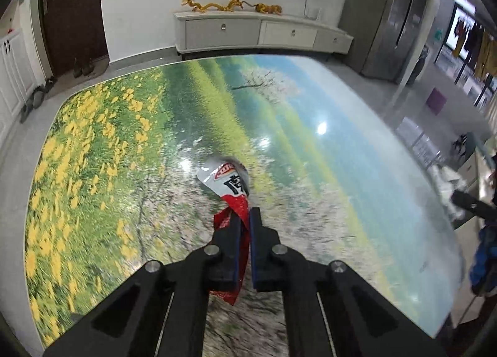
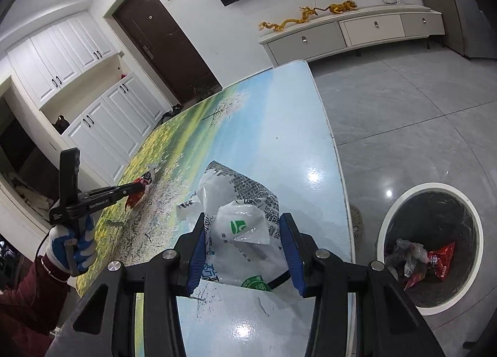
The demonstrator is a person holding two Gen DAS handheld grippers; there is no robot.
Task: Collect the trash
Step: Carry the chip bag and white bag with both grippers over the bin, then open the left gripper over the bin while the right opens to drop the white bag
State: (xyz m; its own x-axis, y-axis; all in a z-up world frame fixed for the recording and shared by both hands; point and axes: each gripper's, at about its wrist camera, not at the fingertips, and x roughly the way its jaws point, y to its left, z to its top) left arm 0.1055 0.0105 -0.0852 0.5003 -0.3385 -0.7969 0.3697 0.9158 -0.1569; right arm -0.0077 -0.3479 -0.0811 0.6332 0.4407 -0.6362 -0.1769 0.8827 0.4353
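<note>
My left gripper [image 1: 245,217] is shut on a red and white snack wrapper [image 1: 228,183] and holds it just above the picture-printed table [image 1: 124,139]. It also shows in the right wrist view [image 2: 136,187], with the wrapper [image 2: 136,195] hanging from its tip. My right gripper [image 2: 243,220] has its jaws around a crumpled white plastic bag [image 2: 239,217] with green and black print, lying on the table [image 2: 279,139] near its right edge. The pads touch the bag's sides.
A white-rimmed trash bin [image 2: 430,245] with a dark liner stands on the floor right of the table, holding a red wrapper and clear plastic. A TV cabinet [image 1: 261,32] stands along the far wall. A fridge [image 1: 394,15] is at the back right.
</note>
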